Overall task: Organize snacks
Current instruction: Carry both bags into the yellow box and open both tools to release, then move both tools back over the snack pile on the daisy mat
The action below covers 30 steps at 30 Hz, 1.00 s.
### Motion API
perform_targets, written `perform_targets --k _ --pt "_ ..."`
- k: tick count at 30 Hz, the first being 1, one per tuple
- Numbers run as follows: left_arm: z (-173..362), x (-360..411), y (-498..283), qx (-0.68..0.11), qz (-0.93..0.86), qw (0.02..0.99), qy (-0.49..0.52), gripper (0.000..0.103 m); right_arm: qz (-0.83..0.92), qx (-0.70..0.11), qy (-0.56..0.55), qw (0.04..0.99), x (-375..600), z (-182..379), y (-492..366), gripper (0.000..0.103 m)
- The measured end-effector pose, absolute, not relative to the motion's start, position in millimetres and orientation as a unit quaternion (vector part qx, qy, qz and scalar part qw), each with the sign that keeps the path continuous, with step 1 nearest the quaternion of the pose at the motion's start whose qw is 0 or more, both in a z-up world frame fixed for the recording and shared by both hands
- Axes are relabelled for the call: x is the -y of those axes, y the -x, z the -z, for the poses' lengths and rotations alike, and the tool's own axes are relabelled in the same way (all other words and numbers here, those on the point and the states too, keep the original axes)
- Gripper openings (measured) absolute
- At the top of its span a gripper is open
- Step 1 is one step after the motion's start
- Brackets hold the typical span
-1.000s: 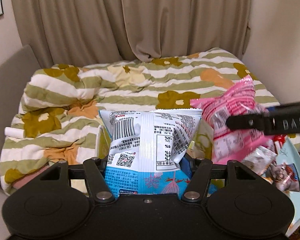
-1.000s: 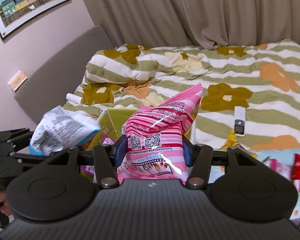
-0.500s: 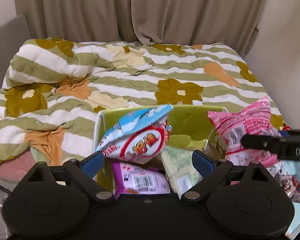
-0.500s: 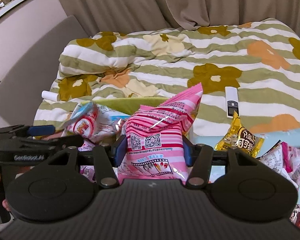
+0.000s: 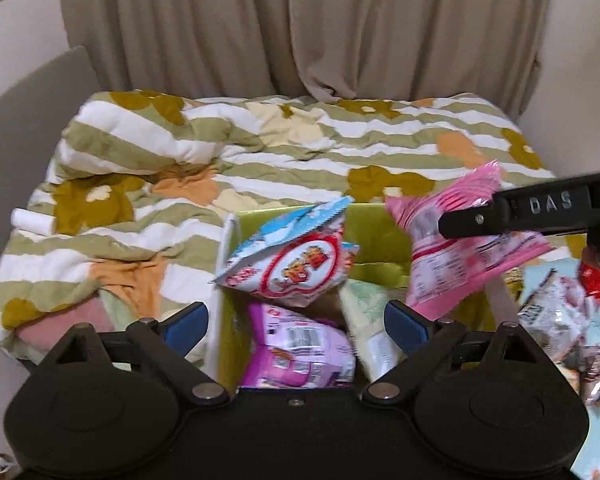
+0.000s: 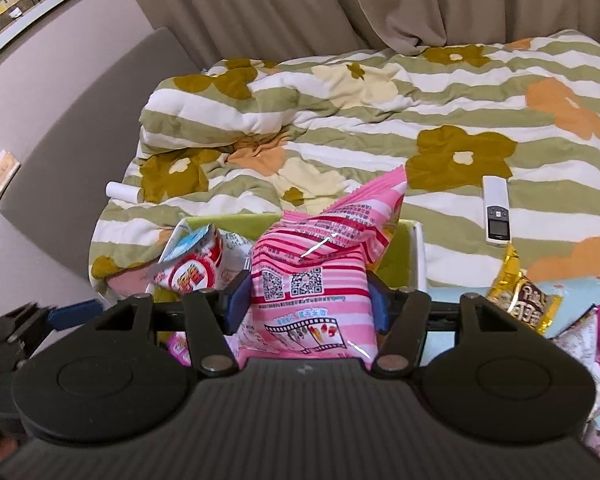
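Observation:
A green box (image 5: 380, 236) stands at the bed's near edge with snack bags in it: a blue-white-red bag (image 5: 292, 264) on top, a purple bag (image 5: 300, 352) and a pale green bag (image 5: 372, 320). My left gripper (image 5: 296, 324) is open and empty just above the box's near side. My right gripper (image 6: 306, 304) is shut on a pink striped snack bag (image 6: 312, 276) and holds it over the box's right part (image 6: 404, 248). That pink bag (image 5: 452, 256) also shows in the left wrist view, under the right gripper's black finger (image 5: 532, 208).
A flowered striped quilt (image 6: 380, 120) covers the bed behind the box. A white remote (image 6: 497, 210) lies on it. Loose snack bags lie to the right, among them a gold bag (image 6: 520, 296) and white-red bags (image 5: 560, 312). A white roll (image 6: 124, 192) lies at the left.
My left gripper opened and let go of the blue-white bag, which now lies in the box. My right gripper moved the pink bag over the box.

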<state>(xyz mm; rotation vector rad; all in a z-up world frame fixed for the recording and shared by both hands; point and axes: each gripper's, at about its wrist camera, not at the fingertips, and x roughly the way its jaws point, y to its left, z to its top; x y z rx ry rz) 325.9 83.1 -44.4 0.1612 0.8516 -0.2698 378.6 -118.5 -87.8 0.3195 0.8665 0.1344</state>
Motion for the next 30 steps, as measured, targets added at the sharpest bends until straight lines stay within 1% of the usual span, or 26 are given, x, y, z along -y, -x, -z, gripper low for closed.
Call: perform_targets --k 1,2,5,11,20,30 --pt "45 -82 -324 -0.410 0.124 0.899 -0.087 0.097 -0.063 -0.416 -0.164 0.892 120 91 -380 0.100" --pt "47 -80 -321 -0.409 0.120 0.899 -0.096 0.097 -0.063 -0.412 -0.176 0.892 122 93 -380 0.103" --pt "52 -79 -314 -0.409 0.114 0.900 -0.097 0.097 -0.063 -0.405 -0.189 0.893 127 97 -375 0.103" --pt "49 -80 -308 -0.405 0.113 0.904 -0.082 0.097 -0.062 -0.395 -0.175 0.900 129 91 -362 0.103" --pt "19 -75 -288 -0.371 0.120 0.916 -0.091 0.097 -0.064 -0.371 -0.163 0.912 128 64 -330 0.103" --pt "-12 -62 -250 -0.323 0.163 0.928 -0.093 0.098 -0.009 -0.338 -0.146 0.930 151 26 -265 0.103"
